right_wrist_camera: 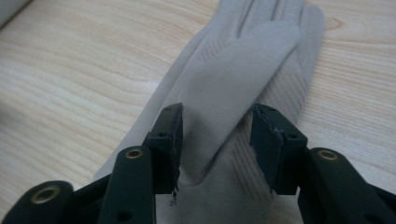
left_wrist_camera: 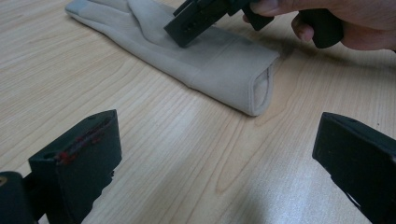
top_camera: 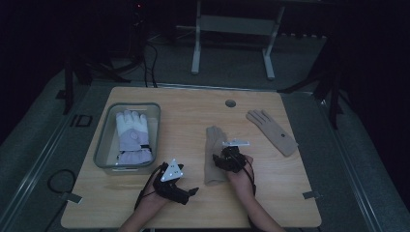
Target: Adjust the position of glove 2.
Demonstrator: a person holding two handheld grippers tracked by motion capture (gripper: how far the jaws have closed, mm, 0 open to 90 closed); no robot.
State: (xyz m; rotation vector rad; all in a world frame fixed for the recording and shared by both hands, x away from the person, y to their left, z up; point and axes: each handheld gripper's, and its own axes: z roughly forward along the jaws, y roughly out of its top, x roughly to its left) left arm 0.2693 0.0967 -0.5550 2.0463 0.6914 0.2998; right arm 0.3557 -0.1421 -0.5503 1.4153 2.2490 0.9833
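A beige glove (top_camera: 212,153) lies flat in the middle of the wooden table, fingers pointing away, cuff toward me. My right gripper (top_camera: 220,158) hovers low over its palm. In the right gripper view the gripper (right_wrist_camera: 217,140) stands open, and the glove's folded thumb (right_wrist_camera: 233,84) runs between the pads without being pressed. A matching beige glove (top_camera: 271,131) lies farther right. My left gripper (top_camera: 192,191) rests near the front edge, aimed at the cuff (left_wrist_camera: 261,88). It is wide open (left_wrist_camera: 219,158) with only bare wood between the jaws. One finger of the right gripper (left_wrist_camera: 196,21) shows above the glove.
A grey bin (top_camera: 102,145) at the left holds a white and lavender padded glove (top_camera: 133,137). A round cable hole (top_camera: 230,103) sits near the table's far edge. Beyond the table stand dark floor, cables and a white desk frame (top_camera: 232,29).
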